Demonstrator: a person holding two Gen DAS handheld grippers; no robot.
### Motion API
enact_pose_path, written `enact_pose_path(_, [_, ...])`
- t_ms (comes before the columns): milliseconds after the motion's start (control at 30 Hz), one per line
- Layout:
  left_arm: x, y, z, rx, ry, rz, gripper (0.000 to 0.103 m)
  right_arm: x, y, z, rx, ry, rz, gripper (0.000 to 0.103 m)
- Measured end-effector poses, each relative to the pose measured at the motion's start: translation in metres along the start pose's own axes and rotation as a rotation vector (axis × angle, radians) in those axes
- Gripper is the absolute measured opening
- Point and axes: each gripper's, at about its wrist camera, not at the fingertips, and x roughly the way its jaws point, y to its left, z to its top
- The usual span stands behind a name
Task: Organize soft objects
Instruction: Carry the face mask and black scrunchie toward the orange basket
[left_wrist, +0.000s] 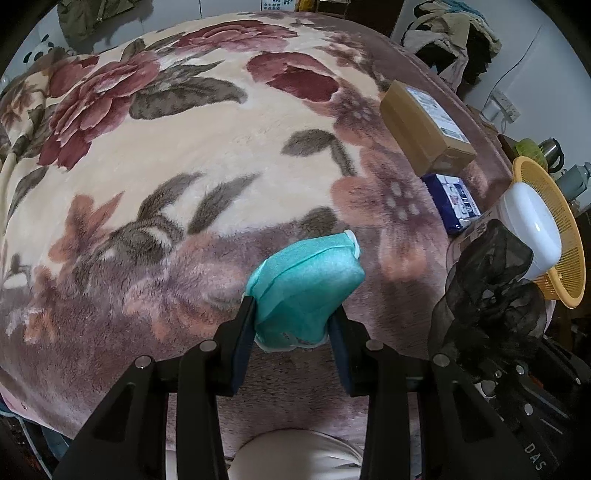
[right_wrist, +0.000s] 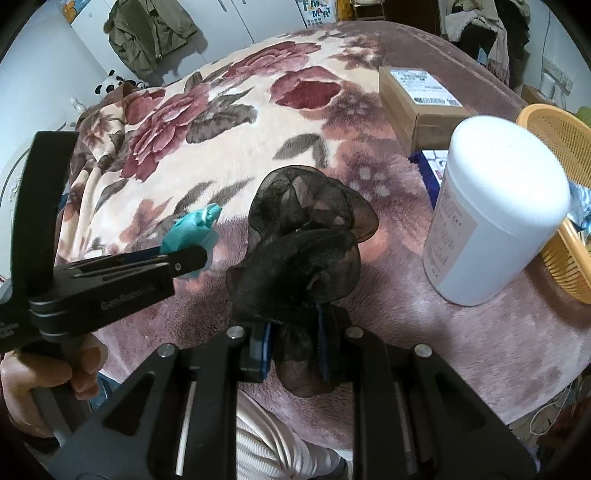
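Gripping a teal face mask (left_wrist: 306, 288), your left gripper (left_wrist: 293, 325) has its jaws closed on it above the blanket's (left_wrist: 207, 155) near edge. Your right gripper (right_wrist: 293, 332) is clamped tight on a black sheer scarf (right_wrist: 303, 240), with the white canister (right_wrist: 495, 218) and yellow basket (right_wrist: 561, 147) at the blanket's right edge.

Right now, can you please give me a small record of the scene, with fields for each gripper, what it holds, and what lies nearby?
left gripper: shut on green face mask
right gripper: shut on black sheer cloth
surface: floral blanket
near right side: white jar, yellow basket, cardboard box
both items: lifted off the blanket
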Motion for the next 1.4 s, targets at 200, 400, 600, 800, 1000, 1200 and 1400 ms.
enact_pose_path(200, [-0.004,-0.006,0.003,0.002,-0.005,-0.001,0.039,-0.007,0.0,0.002,-0.001,-0.014,0.002,0.02])
enact_pose_path(400, [-0.007,-0.011,0.004,0.006,-0.008,-0.003,0.039,-0.011,-0.001,0.003,0.001,-0.022,0.004,0.02])
enact_pose_path(600, [-0.01,-0.016,0.005,0.008,-0.012,-0.007,0.039,-0.018,-0.003,0.005,0.002,-0.037,0.008,0.02])
enact_pose_path(800, [-0.012,-0.02,0.006,0.01,-0.011,-0.012,0.039,-0.024,-0.002,0.006,-0.003,-0.046,0.008,0.02])
enact_pose_path(1000, [-0.014,-0.022,0.007,0.014,-0.015,-0.014,0.039,-0.03,-0.003,0.008,-0.007,-0.061,0.007,0.02])
enact_pose_path(1200, [-0.022,-0.031,0.01,0.023,-0.025,-0.032,0.039,-0.04,-0.008,0.011,-0.001,-0.084,0.005,0.02])
enact_pose_path(1400, [-0.032,-0.051,0.018,0.055,-0.046,-0.052,0.039,-0.054,-0.017,0.015,0.014,-0.112,-0.001,0.02])
